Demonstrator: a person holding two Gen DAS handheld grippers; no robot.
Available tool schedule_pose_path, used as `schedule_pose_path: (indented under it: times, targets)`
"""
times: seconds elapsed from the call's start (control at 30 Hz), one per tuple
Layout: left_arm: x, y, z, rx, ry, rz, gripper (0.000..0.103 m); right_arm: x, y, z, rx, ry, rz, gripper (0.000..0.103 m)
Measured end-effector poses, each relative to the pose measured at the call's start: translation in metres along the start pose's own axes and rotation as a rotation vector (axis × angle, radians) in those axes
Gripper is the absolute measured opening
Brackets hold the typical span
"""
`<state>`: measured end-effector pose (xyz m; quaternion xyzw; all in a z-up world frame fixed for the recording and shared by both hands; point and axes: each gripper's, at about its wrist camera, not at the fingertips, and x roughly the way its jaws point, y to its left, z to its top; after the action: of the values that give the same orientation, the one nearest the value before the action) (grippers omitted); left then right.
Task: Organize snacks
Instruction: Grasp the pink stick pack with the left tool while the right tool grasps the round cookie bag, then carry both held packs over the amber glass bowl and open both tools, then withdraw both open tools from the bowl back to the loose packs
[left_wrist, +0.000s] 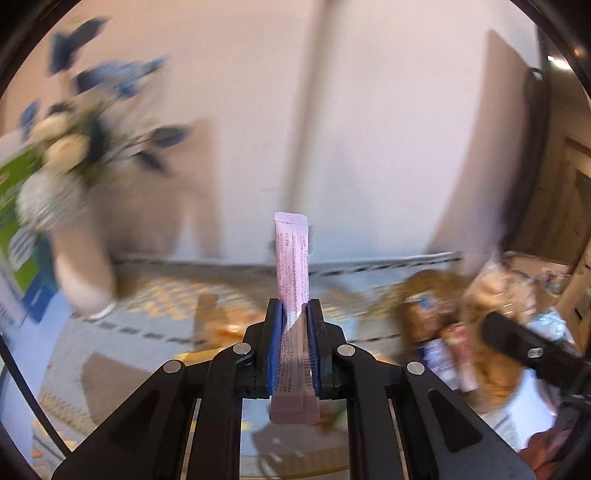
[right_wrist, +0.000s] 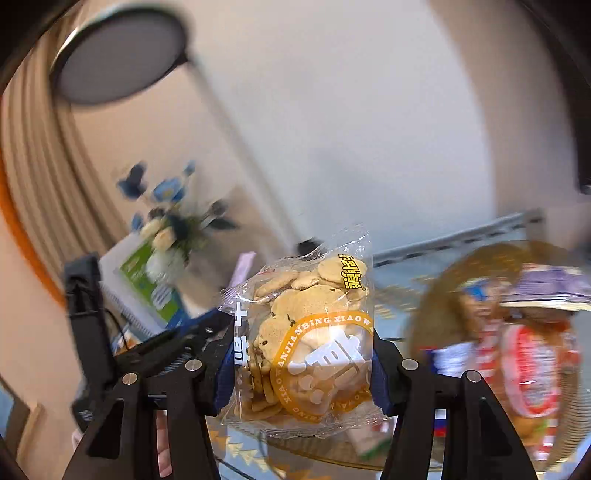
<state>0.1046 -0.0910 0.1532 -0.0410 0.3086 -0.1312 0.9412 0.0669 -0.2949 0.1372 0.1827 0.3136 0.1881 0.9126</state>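
Left gripper (left_wrist: 294, 314) pinching a pink stick packet (left_wrist: 291, 258), standing up. Right gripper (right_wrist: 301, 354) squeezing a clear cookie bag (right_wrist: 306, 332). Blurry basket (right_wrist: 436, 295) nearby, maybe full of snacks.

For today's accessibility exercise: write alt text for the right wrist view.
The right tongs grip a clear bag of small biscuits, held upright. A woven basket of snack packets sits blurred at right, a vase of flowers at left.
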Motion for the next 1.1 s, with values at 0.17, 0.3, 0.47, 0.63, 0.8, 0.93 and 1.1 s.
schedule_pose_path:
  times: [0.17, 0.3, 0.47, 0.63, 0.8, 0.93, 1.1]
  targets:
    - [0.012, -0.063, 0.011, 0.086, 0.009, -0.073, 0.010, -0.038, -0.062, 0.011, 0.153, -0.035, -0.061, 0.057]
    - [0.037, -0.101, 0.008, 0.112, 0.065, -0.157, 0.010, -0.066, -0.111, 0.009, 0.237, -0.056, -0.143, 0.057]
    - [0.066, -0.135, -0.003, 0.166, 0.135, -0.167, 0.025, -0.077, -0.149, 0.002, 0.298, -0.018, -0.221, 0.081]
    - [0.065, -0.139, -0.007, 0.209, 0.081, -0.093, 0.080, -0.087, -0.171, -0.002, 0.383, -0.040, -0.251, 0.103]
    - [0.066, -0.122, -0.003, 0.183, 0.106, -0.075, 0.081, -0.091, -0.162, 0.001, 0.379, -0.044, -0.263, 0.103]
    - [0.062, -0.096, -0.003, 0.120, 0.114, -0.061, 0.081, -0.095, -0.140, 0.003, 0.348, -0.062, -0.261, 0.103]
    - [0.049, -0.047, -0.006, 0.033, 0.115, 0.007, 0.081, -0.100, -0.092, 0.001, 0.277, -0.062, -0.220, 0.103]
